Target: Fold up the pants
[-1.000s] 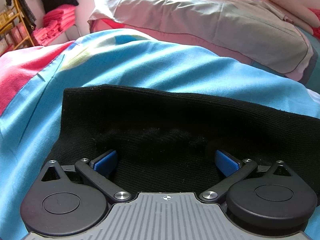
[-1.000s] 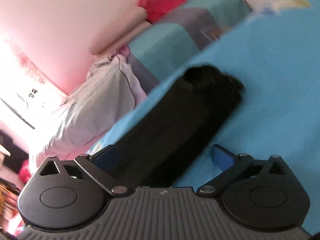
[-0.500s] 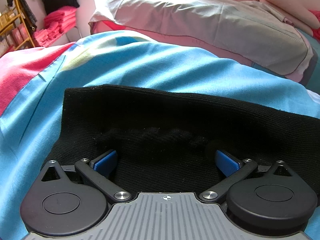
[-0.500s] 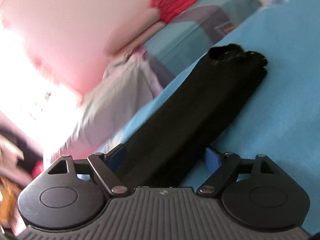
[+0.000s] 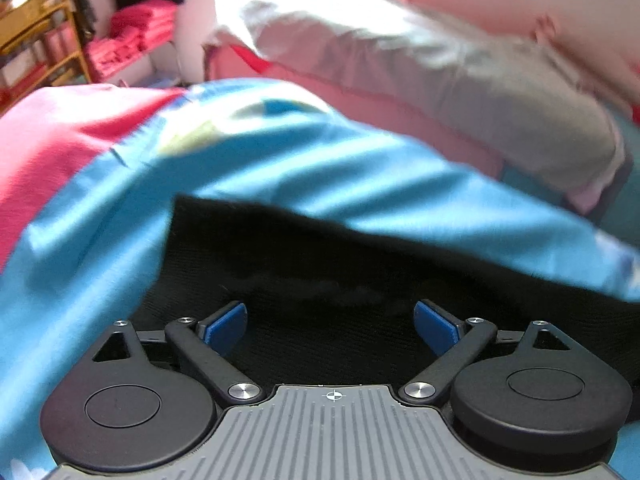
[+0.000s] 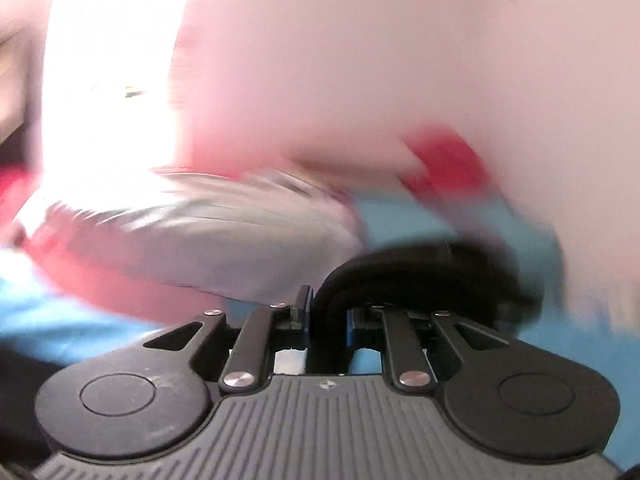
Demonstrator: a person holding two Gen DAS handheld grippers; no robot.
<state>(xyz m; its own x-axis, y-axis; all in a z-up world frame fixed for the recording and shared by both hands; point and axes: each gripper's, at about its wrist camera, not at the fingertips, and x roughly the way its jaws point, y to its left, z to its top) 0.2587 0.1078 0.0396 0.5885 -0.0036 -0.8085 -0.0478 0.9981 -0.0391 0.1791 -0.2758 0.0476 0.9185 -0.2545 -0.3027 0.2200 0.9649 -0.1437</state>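
The black knit pants [image 5: 320, 256] lie flat on a blue bedsheet [image 5: 280, 160], their waistband end under my left gripper [image 5: 330, 322]. The left gripper is open, its blue pads wide apart just over the fabric. In the right wrist view, my right gripper [image 6: 327, 320] is shut on a fold of the black pants [image 6: 420, 276], lifted and draped over to the right. That view is heavily motion-blurred.
A grey pillow [image 5: 460, 80] lies across the head of the bed; it also shows in the right wrist view [image 6: 200, 240]. Pink folded bedding [image 5: 132, 40] and a wooden rack [image 5: 36, 40] stand at the far left. A pink wall [image 6: 360, 60] is behind.
The right gripper closed on the pants leg and lifted it, swinging fast. The left gripper stayed open over the waistband and shifted slightly.
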